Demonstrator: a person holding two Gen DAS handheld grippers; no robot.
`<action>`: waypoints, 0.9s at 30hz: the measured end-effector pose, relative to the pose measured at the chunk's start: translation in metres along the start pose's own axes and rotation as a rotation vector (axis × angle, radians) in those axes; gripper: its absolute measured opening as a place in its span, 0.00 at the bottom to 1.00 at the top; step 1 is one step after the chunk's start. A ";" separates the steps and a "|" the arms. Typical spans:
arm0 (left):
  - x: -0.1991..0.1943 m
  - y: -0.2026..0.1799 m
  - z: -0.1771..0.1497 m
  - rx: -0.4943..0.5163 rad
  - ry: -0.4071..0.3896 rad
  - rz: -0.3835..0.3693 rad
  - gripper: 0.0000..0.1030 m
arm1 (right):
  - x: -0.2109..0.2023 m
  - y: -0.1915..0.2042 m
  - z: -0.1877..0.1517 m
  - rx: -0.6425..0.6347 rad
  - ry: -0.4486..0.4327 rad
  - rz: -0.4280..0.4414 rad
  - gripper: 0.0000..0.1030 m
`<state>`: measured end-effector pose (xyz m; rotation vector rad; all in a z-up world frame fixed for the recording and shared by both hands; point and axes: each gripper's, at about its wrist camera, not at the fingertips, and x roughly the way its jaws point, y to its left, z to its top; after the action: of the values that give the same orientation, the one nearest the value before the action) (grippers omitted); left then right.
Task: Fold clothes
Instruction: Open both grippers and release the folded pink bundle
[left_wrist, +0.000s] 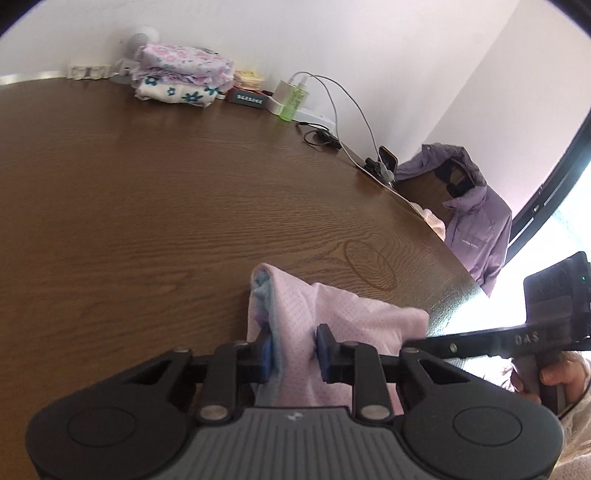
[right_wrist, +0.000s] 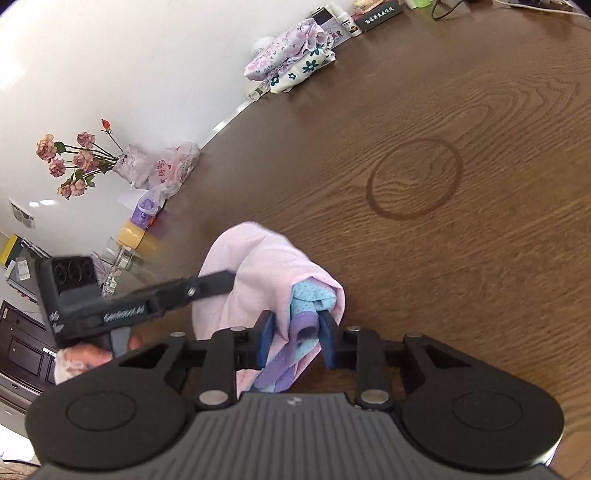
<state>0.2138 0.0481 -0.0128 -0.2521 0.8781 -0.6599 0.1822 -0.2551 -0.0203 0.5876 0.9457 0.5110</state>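
One pink garment (left_wrist: 334, 325) with blue and purple trim, bunched at lower centre of both views, above the table (left_wrist: 147, 192). Two grippers. Left gripper (left_wrist: 294, 349): narrow gap, blue pads clamped on pink cloth. Right gripper (right_wrist: 295, 341): narrow gap, pinching the purple-blue trim. One folded stack (left_wrist: 181, 72) of three floral pieces, upper left in left view. Left view only: one purple jacket (left_wrist: 476, 221), green bottle (left_wrist: 293, 99). Right view only: dried roses (right_wrist: 70, 164), one ring stain (right_wrist: 413, 179).

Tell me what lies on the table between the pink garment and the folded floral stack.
Only bare wooden table separates the pink garment from the floral stack; left wrist view.
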 end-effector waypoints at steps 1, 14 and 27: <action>-0.006 0.000 -0.008 -0.031 -0.014 0.004 0.21 | 0.002 -0.001 0.005 -0.012 -0.003 -0.002 0.25; -0.044 -0.028 -0.037 -0.058 -0.209 0.102 0.39 | -0.007 0.007 0.023 -0.168 -0.061 -0.024 0.31; -0.022 -0.055 -0.028 0.187 -0.197 0.217 0.17 | 0.011 0.086 -0.022 -0.645 -0.147 -0.167 0.27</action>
<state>0.1584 0.0206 0.0094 -0.0507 0.6393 -0.5013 0.1564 -0.1800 0.0198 -0.0374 0.6309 0.5765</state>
